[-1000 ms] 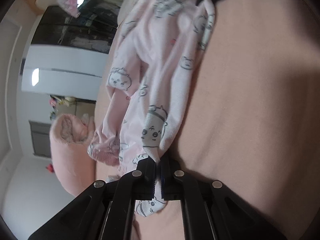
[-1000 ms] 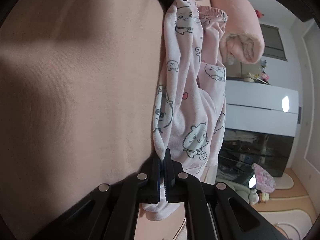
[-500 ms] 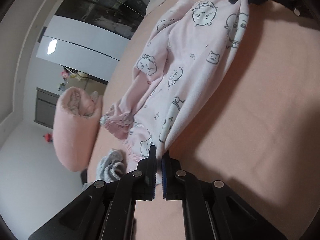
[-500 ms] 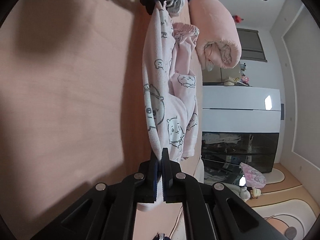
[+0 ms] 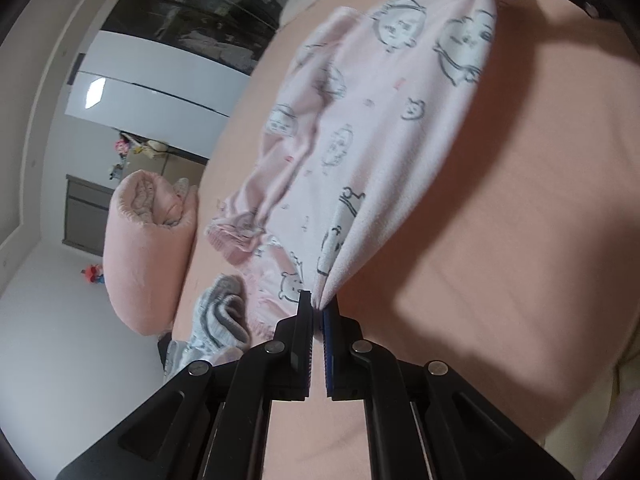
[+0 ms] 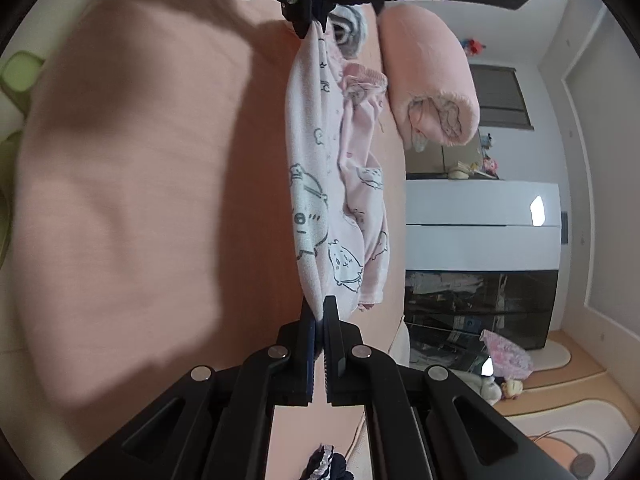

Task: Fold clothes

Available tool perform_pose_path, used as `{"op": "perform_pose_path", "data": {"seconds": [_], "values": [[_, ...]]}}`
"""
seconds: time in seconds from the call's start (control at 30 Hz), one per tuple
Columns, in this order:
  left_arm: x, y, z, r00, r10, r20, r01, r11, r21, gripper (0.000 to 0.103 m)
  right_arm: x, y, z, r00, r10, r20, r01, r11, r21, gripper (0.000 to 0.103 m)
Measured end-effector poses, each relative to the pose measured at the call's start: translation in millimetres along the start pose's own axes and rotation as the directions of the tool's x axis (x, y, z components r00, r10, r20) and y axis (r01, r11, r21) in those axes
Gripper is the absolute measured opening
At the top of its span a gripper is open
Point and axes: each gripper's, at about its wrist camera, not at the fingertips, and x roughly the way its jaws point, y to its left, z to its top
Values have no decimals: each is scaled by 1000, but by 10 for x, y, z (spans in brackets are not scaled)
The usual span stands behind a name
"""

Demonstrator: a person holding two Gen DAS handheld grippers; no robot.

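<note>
Soft indoor light, broad shadows, slight motion blur, fisheye-warped edges

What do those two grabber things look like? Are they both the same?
Yes, they match. The left gripper and right gripper are both black, with two flat fingers, ridged blue pads on the inner faces, and round silver screws on angled black arms. No cables or sleeves show.

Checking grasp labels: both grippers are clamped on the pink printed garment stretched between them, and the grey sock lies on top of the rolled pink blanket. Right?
Not quite. The grey sock lies on the pink bedsheet beside the rolled pink blanket, as the left wrist view shows. Both the left gripper and right gripper do clamp the pink printed garment.
</note>
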Motion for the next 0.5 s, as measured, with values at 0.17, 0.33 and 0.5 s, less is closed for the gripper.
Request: {"op": "perform_pose_path", "data": {"seconds": [0.17,0.33,0.5], "values": [[-109,-154,-66,1000,13,5,-13,999,42,3,-74,67,-19,1000,14,-17,-14,1000,4,2],[-198,-137,-82,1000,16,-8,-16,1000,3,3,-180,93,-40,1000,7,-29,-7,1000,10,2],[-324,-120,-131,1000,14,-17,-14,1000,-14,3,-277,76,-67,999,-1,-45,2,1000,26,2]]}}
